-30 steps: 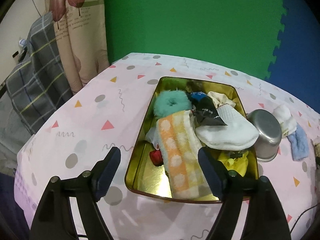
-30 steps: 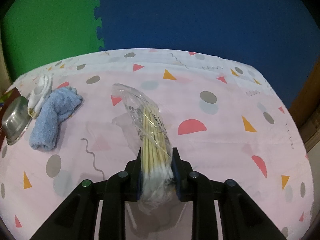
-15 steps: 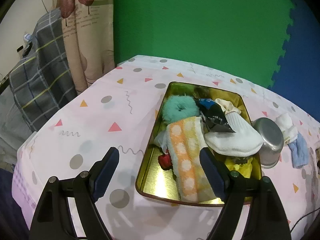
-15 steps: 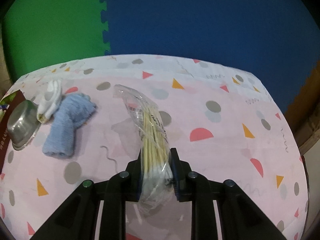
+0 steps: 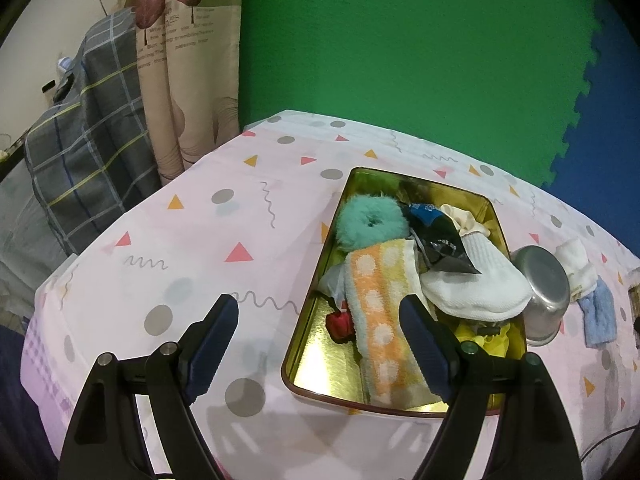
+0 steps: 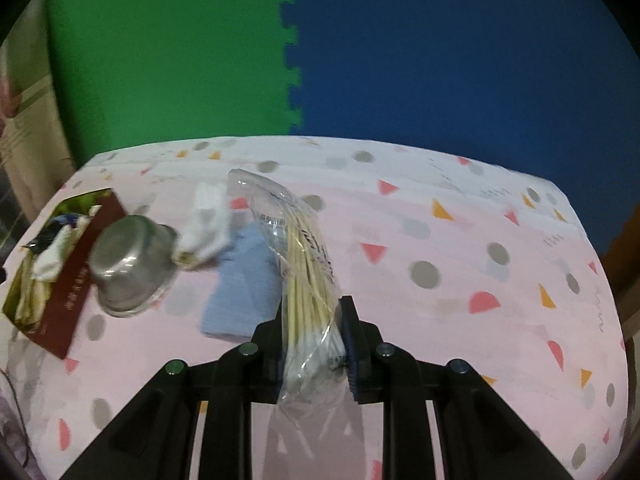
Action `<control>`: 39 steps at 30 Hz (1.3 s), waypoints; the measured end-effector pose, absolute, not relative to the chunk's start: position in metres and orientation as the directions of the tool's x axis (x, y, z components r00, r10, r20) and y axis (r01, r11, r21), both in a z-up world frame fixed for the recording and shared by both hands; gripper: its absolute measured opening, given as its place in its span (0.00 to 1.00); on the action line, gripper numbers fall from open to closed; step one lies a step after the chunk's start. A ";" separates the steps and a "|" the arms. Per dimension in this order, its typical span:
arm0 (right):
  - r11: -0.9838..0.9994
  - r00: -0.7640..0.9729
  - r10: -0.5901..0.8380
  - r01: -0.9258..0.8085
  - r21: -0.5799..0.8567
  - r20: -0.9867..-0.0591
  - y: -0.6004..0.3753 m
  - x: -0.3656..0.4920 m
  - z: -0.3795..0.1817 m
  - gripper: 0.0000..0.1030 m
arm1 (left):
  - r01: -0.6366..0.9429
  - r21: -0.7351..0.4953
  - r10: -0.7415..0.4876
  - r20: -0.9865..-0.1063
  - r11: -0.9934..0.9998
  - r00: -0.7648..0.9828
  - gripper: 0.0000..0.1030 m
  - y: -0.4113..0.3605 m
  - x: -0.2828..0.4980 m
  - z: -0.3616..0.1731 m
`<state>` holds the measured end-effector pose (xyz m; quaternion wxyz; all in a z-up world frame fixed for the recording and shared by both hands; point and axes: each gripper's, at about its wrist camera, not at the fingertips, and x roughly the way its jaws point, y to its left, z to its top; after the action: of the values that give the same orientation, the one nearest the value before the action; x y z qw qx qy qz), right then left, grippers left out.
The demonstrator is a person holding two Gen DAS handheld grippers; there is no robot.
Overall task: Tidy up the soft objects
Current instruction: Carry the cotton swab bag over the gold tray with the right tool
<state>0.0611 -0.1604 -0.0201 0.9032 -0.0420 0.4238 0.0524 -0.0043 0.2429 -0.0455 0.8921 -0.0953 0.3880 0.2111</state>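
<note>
My right gripper [image 6: 314, 344] pinches a clear bag [image 6: 296, 256] of cotton swabs between its fingers and holds it above the surface [image 6: 460, 240]. My left gripper [image 5: 320, 344] has its fingers spread wide with nothing between them, and it hangs over the near end of the tin [image 5: 316, 360].

I judge the task to be more than half done. In the tin there are already a green scrunchie [image 5: 370, 222], a dotted towel [image 5: 380, 320], a white sock [image 5: 476, 288], something yellow and a dark packet. Outside it, a blue cloth [image 6: 244, 284] and a small white sock [image 6: 206, 222] lie touching each other, just beside a steel bowl [image 6: 130, 268] that leans on the tin's edge. These two soft things, and the bag that I hold, are what is left to put away.
</note>
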 end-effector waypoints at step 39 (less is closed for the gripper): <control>0.794 0.412 0.448 -0.592 0.141 -0.794 0.123 0.042 -0.031 0.22 | -0.572 -0.063 0.350 -0.736 0.818 0.580 0.78 0.283 -0.017 -0.042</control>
<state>0.0419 0.1228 -0.0313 0.8363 -0.0809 0.4444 0.3108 -0.0170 0.2828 -0.0421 0.8764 -0.1483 0.3752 0.2630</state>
